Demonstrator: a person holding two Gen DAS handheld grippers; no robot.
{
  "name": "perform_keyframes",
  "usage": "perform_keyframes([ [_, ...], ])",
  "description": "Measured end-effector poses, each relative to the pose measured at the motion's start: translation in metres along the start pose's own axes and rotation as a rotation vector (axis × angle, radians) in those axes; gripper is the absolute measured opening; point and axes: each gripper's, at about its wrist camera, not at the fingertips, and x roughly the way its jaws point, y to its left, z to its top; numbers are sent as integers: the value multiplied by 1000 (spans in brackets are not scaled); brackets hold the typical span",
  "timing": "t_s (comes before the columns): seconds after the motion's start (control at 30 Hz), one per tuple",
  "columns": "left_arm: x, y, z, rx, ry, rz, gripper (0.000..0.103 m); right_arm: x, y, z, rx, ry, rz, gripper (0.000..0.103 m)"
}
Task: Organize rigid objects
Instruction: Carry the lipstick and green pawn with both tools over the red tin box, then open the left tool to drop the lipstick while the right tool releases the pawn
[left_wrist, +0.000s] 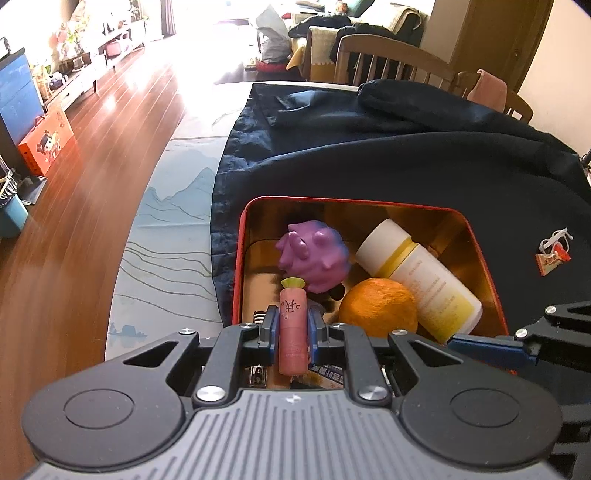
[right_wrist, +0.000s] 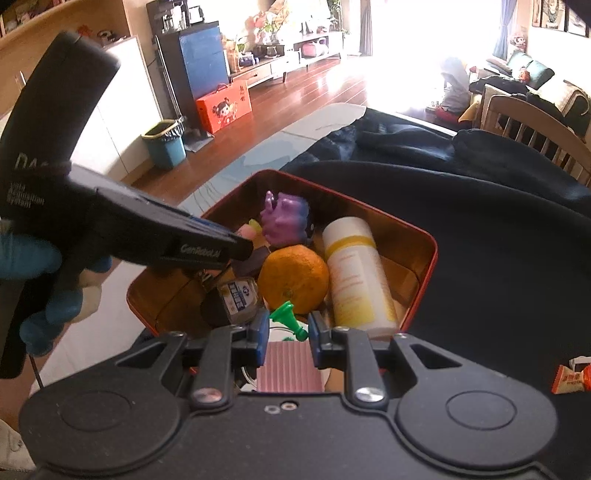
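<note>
A red tin (left_wrist: 238, 258) with a gold inside sits on a dark blue cloth and holds a purple toy (left_wrist: 314, 254), an orange (left_wrist: 376, 312) and a white bottle with a yellow label (left_wrist: 417, 277). My left gripper (left_wrist: 293, 321) is shut on a pink tube (left_wrist: 293, 332) with a yellow-green cap, over the tin's near left part. In the right wrist view my right gripper (right_wrist: 288, 336) is shut on a pink ribbed object (right_wrist: 288, 365) with a green funnel-shaped tip, at the tin's (right_wrist: 428, 258) near edge. The left gripper (right_wrist: 243, 240) reaches in from the left, held by a blue-gloved hand (right_wrist: 37, 266).
A small blue-printed box (right_wrist: 240, 295) and a dark item (right_wrist: 255, 262) also lie in the tin. A wrapped candy (left_wrist: 552, 258) rests on the cloth (left_wrist: 406, 155) to the right. Wooden chairs (left_wrist: 388, 62) stand behind the table. The table's left edge drops to a wooden floor (left_wrist: 92, 166).
</note>
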Motion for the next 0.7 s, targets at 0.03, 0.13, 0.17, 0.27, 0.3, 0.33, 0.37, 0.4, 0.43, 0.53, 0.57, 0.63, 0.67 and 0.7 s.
perform_keyframes([
  [0.03,1,0,0,-1,1,-1,16,1,0,0,-3,3,-1,22],
  [0.13,2,0,0,-5,6,-4,16,3,2,-1,-12,12,1,22],
  [0.17,3,-1,-1,-3,8,-3,16,4,4,0,-20,16,-1,22],
  [0.27,5,-2,-2,-1,20,-1,16,6,6,0,-39,27,-4,22],
  [0.3,6,-2,-2,-3,21,-2,16,7,7,0,-43,30,-7,22],
  [0.33,7,-3,-2,0,21,-4,16,8,8,0,-46,31,-8,22],
  [0.37,7,-3,-2,2,23,-3,16,9,8,0,-45,31,-7,22],
  [0.4,8,-4,-1,2,25,-2,16,10,7,0,-44,36,-7,22],
  [0.43,8,-4,-1,1,26,-1,16,10,7,-1,-45,41,-7,23],
  [0.53,9,-5,-1,-2,27,5,16,11,5,-2,-33,42,-9,24],
  [0.57,9,-5,-1,-2,25,6,16,10,4,-2,-27,40,-7,26],
  [0.63,8,-5,-2,-3,25,8,16,8,3,-2,-21,33,-8,26],
  [0.67,7,-6,-2,-3,24,6,16,7,2,-2,-20,29,-11,27],
  [0.7,7,-6,-2,-3,22,5,16,6,1,-2,-16,26,-9,27],
])
